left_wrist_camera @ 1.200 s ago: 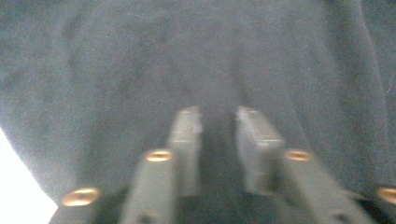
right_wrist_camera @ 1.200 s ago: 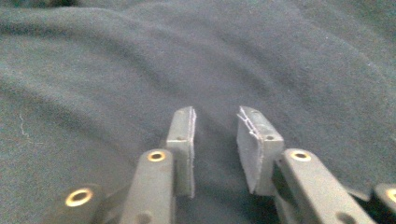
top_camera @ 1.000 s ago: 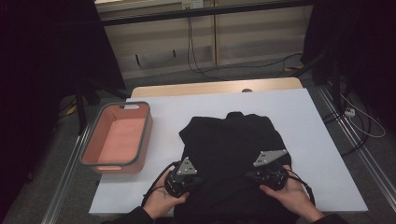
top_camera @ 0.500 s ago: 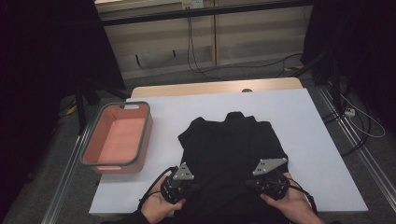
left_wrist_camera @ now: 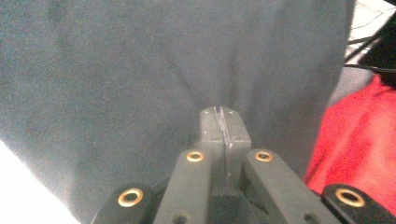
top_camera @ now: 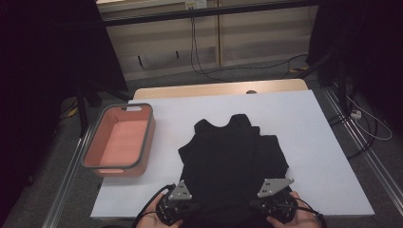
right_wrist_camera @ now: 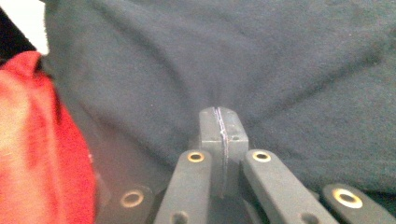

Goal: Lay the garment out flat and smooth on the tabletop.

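A black garment [top_camera: 233, 156] is pinched at its near hem, apparently, by the left tool [left_wrist_camera: 218, 112] and right tool [right_wrist_camera: 219, 112], at the tabletop's [top_camera: 309, 142] near edge.

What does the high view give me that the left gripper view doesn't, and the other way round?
High view: the whole black garment spread on the white table, the empty pink bin to its left, apart from it, and both hands holding the left gripper and right gripper at the garment's near edge.

Left gripper view: close up, its jaws are pressed together on a fold of the cloth, with wrinkles fanning out from the pinch, and red fabric beside them.

Both: the black garment and a bit of white table.
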{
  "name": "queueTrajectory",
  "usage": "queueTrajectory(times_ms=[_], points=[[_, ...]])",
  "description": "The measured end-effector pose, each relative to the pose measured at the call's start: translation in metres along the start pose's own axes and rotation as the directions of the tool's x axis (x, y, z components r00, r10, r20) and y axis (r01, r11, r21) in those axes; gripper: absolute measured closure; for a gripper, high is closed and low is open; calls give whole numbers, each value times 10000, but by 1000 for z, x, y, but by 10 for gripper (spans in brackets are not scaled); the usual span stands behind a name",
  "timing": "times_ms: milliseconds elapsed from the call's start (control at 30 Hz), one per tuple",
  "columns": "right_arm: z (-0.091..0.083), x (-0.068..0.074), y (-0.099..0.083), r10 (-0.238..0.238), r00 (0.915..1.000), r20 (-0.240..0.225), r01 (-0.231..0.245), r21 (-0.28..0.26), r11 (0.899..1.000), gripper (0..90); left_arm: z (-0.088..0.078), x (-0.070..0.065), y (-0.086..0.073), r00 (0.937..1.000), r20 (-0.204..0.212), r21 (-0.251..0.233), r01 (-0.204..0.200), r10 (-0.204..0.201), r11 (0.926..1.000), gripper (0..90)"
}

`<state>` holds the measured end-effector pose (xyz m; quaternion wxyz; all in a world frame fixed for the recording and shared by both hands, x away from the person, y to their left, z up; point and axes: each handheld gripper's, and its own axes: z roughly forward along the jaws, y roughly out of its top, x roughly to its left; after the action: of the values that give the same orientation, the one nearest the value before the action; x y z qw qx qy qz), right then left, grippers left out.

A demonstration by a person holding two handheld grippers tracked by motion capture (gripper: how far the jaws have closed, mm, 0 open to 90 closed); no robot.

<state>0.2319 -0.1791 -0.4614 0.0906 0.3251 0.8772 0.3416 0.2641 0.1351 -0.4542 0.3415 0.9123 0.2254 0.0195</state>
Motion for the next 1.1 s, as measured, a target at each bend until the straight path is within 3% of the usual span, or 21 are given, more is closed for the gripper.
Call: queueTrajectory(times_ms=[100, 167, 300, 433, 533, 600, 733, 767, 833, 867, 967, 1033, 1100], points=[[-5, 1, -2, 13, 9999, -147, -17, -279, 9996, 893, -5, -1, -3, 9996, 234, -144, 176, -173, 9997, 895], [-9, -6, -2, 234, 9997, 59, -231, -542, 9983, 757, -7, 2, -3, 9995, 176, -328, 278, -272, 9991, 873], [-15, -25, -4, 822, 9943, 676, -757, -941, 9927, 644, -9, 18, 0, 9965, -766, -556, 304, -347, 9980, 729], [-21, -42, -6, 1387, 9830, 1203, -1238, -1235, 9846, 630, -11, 40, 2, 9856, -1651, -600, 264, -360, 9979, 668], [-27, -51, -10, 1289, 9709, 2020, -1069, -1159, 9875, 627, -11, 50, 3, 9826, -1815, -618, 294, -402, 9977, 632], [-32, -57, -15, 1400, 9582, 2495, -1166, -1064, 9875, 623, -8, 51, 5, 9845, -1730, -590, 186, -286, 9981, 609], [-43, -69, -26, 1843, 9401, 2867, -1525, -1297, 9798, 625, 5, 45, 10, 9831, -1817, -250, -292, 241, 9993, 648], [-45, -71, -29, 1936, 9355, 2956, -1604, -1329, 9781, 624, 6, 44, 12, 9854, -1697, -223, -162, 122, 9996, 692], [-48, -73, -33, 2097, 9279, 3082, -1771, -1305, 9755, 623, 8, 43, 13, 9894, -1442, -193, 144, -171, 9997, 863], [-49, -75, -35, 2138, 9255, 3128, -1791, -1361, 9744, 622, 7, 41, 13, 9884, -1515, -127, 41, -60, 9999, 900], [-55, -75, -38, 2395, 9147, 3254, -1953, -1628, 9671, 626, 5, 36, 12, 9877, -1561, 95, -44, 58, 9999, 900], [-60, -73, -40, 2519, 9145, 3165, -2013, -1842, 9621, 630, 2, 35, 8, 9919, -1265, 115, 152, -136, 9998, 900], [-61, -72, -43, 2609, 9133, 3128, -2159, -1713, 9613, 642, -1, 32, 5, 9948, -997, 184, 212, -192, 9996, 900]])
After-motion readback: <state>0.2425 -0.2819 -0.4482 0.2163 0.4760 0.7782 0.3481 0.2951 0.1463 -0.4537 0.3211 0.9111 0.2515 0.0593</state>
